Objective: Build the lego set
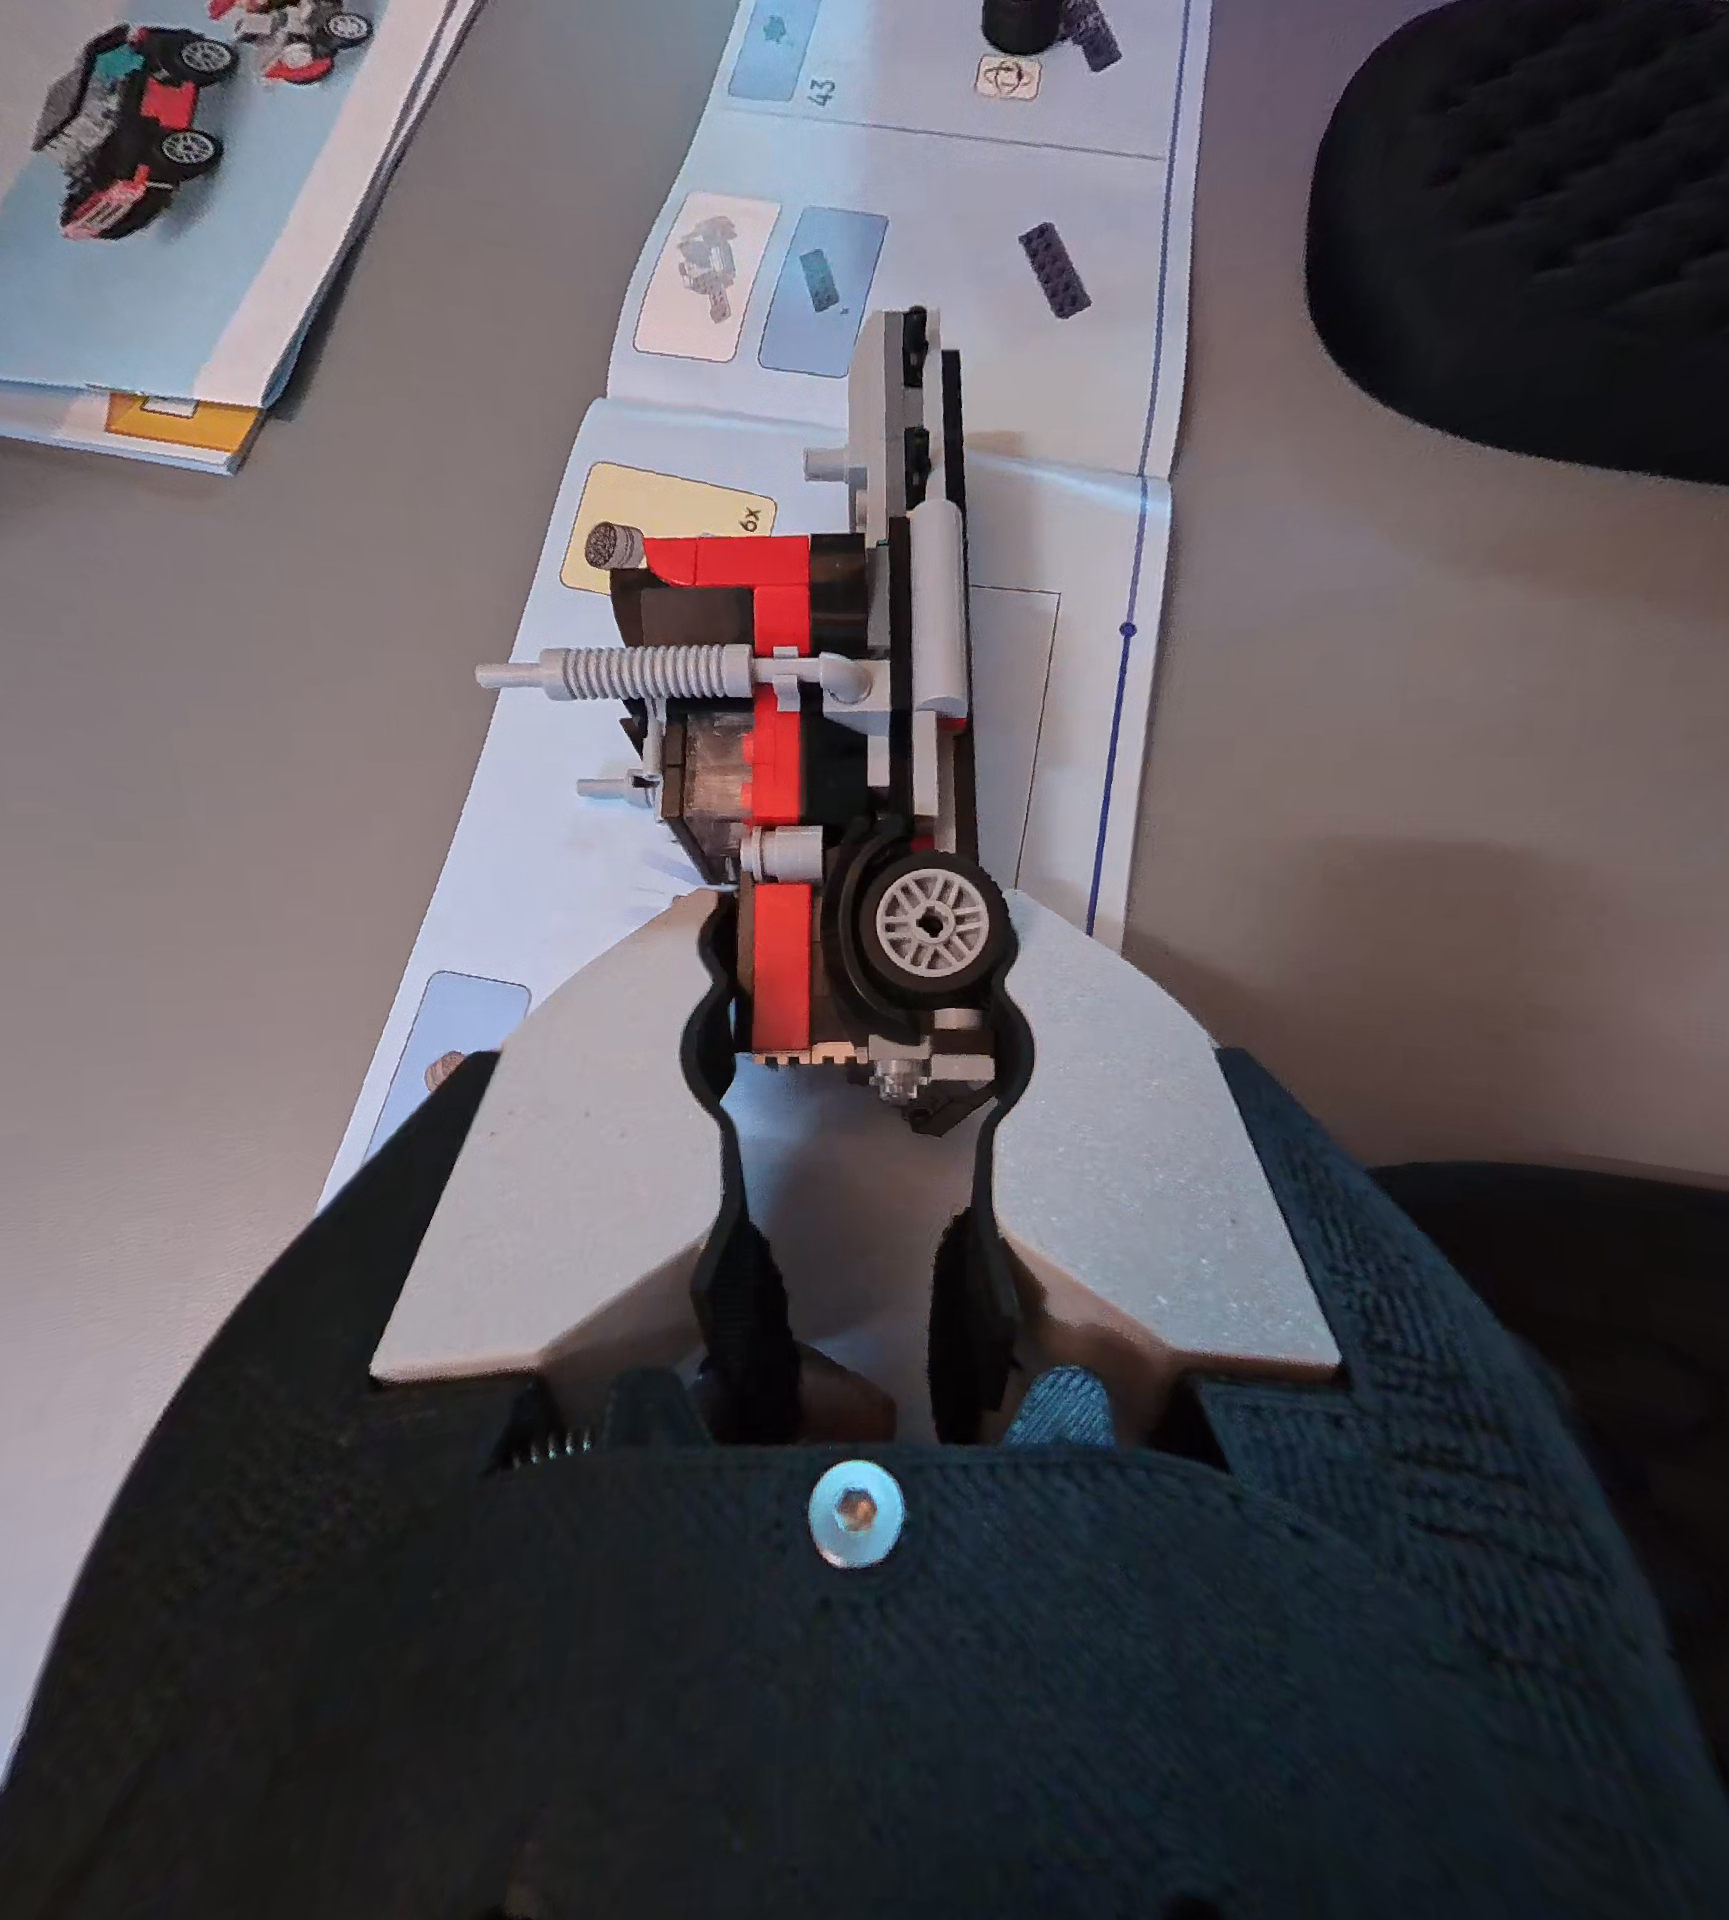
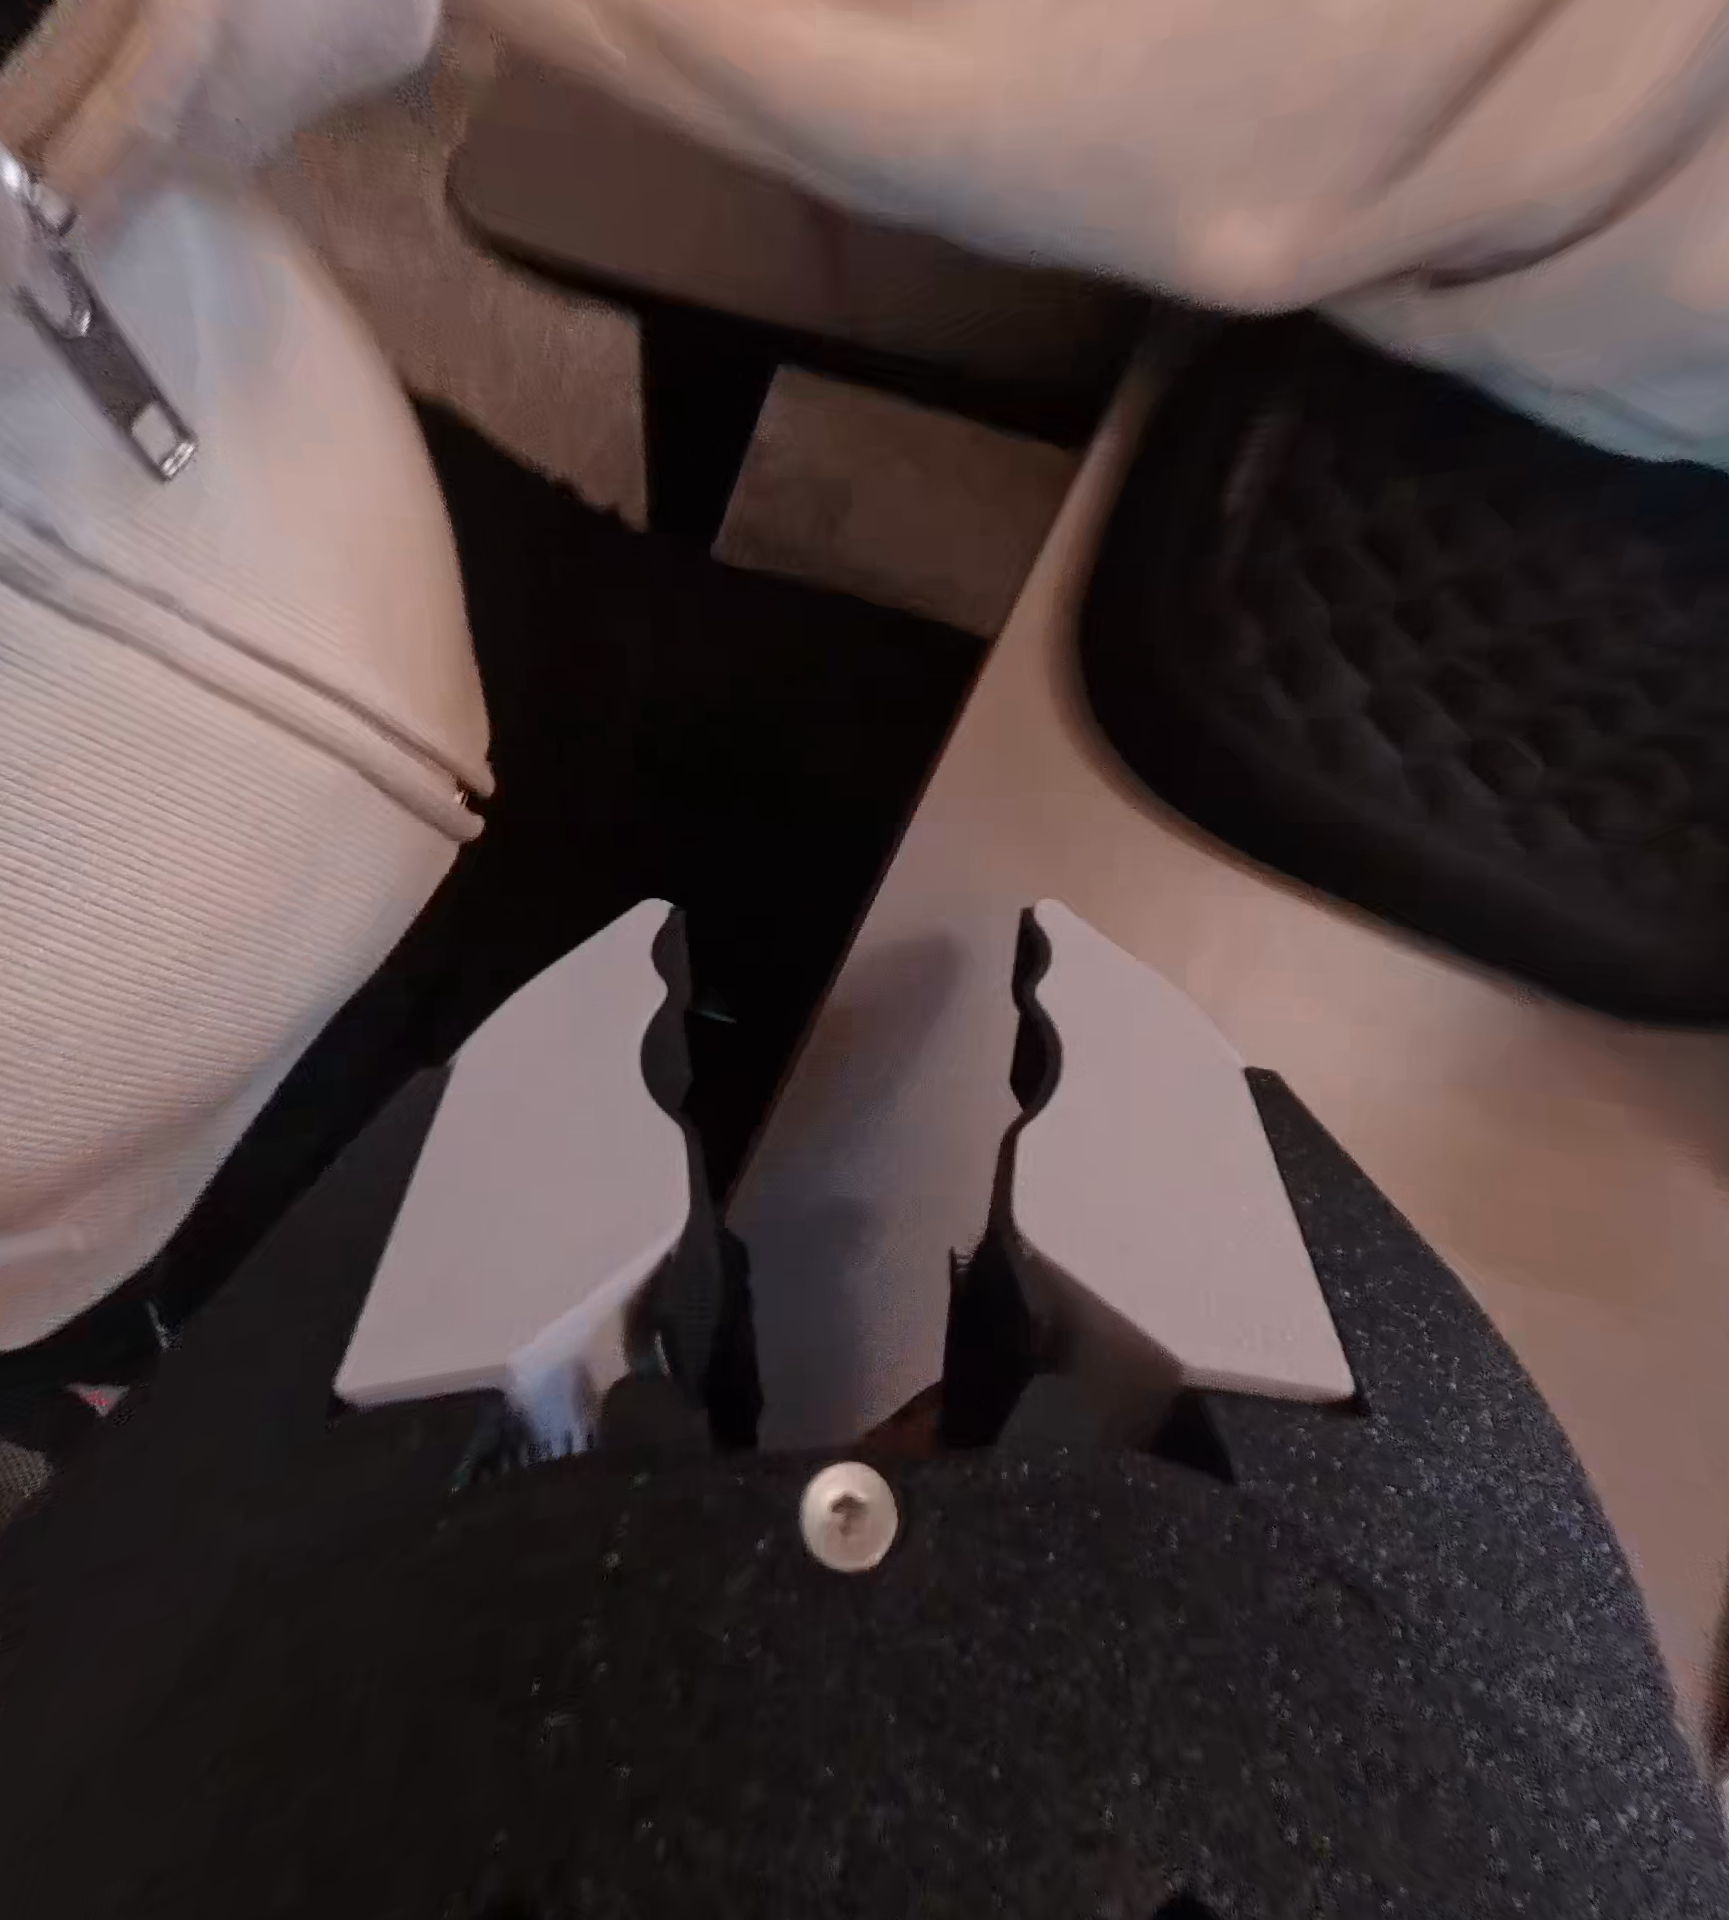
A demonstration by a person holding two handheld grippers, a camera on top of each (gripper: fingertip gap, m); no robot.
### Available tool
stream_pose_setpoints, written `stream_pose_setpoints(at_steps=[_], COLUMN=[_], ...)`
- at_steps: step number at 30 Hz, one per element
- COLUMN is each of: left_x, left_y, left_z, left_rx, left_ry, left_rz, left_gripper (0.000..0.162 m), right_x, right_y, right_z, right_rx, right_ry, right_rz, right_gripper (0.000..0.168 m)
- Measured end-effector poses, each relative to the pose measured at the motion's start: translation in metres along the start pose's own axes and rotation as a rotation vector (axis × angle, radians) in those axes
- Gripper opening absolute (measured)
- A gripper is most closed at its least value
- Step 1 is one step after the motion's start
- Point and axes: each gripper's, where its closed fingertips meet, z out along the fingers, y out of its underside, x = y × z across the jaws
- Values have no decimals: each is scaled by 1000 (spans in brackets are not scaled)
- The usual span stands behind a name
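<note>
While the partly built truck model (image 1: pixel 818 748) is held above the open instruction booklet (image 1: pixel 548 748), it is clamped at its front end by the left gripper (image 1: pixel 855 997), whose jaws are closed on the red bodywork and the wheel arch. The model is judged light and rigid, but fragile: the thin grey exhaust stack (image 1: pixel 621 673) and small protruding pegs are likely to detach under side load, so hold is best taken on the solid body. Loose dark bricks (image 1: pixel 1054 268) lie on the booklet. The right gripper (image 2: pixel 849 935) is held apart and empty near the table edge (image 2: pixel 901 831). No container is visible.
</note>
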Motion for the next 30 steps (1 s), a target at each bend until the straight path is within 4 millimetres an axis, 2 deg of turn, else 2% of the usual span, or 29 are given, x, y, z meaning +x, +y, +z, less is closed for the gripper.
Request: stream_pose_setpoints(at_steps=[3, 5, 8, 10, 13, 18, 21, 25, 30], left_x=[-6, -10, -12, -13, -12, -6, 5, 19, 39], left_y=[0, -2, -5, -4, -9, -22, -24, -24, -36], left_z=[0, -1, -7, -18, -45, -90, -104, -111, -111], left_rx=[-4, 14, 48, 46, 101, 212, 250, 279, 361], left_ry=[-57, -95, -163, -217, -295, -434, -476, -482, -419], left_rz=[3, 7, 43, 50, 36, 9, 26, 34, 30], left_gripper=[63, 74, 98, 110, 112, 107, 104, 102, 99], right_x=[-8, -24, -49, -65, -77, -83, -89, -86, -81], right_y=[-4, 0, 20, 25, 32, 83, 97, 102, 108], right_z=[-36, -50, -50, -46, -24, 45, 70, 76, 80], right_rx=[120, 119, 60, 71, 65, -137, -202, -201, -236], right_ry=[10, 75, 156, 180, 248, 309, 300, 303, 292], right_rz=[232, 214, 215, 250, 321, 387, 363, 390, 362], right_gripper=[63, 58, 49, 45, 43, 34, 35, 27, 17])
